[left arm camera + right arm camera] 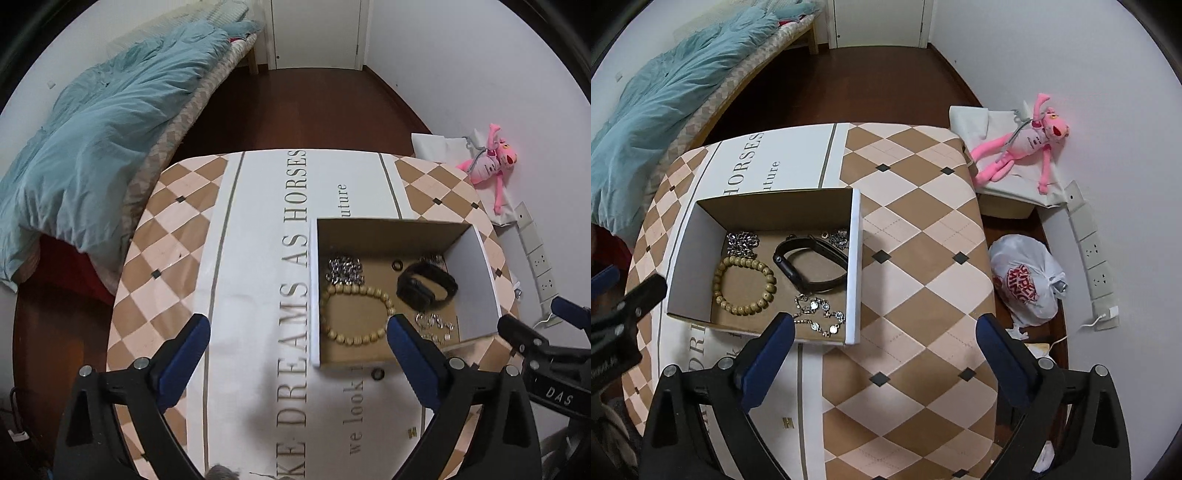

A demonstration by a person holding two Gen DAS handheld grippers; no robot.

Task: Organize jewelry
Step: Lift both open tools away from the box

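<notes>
Left gripper (298, 334) jaws apart; its finger hides box (474, 266) corner.

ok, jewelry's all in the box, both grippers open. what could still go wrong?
1. The silver chain bracelet lies right by the black watch band; they may tangle.
2. The box looks light; a passing right gripper could nudge it.
3. A small dark ring sits outside the box, easily missed.

White plaster walls (461, 55) enclose a dark reddish-brown wooden floor (295, 107), with a white door (316, 33) at the far end. A bed with a rumpled teal quilt (96, 140) lines one wall (opposite, a pink plush toy (1019, 147)), near a table under a tan-and-cream diamond-patterned cloth (916, 229).
</notes>
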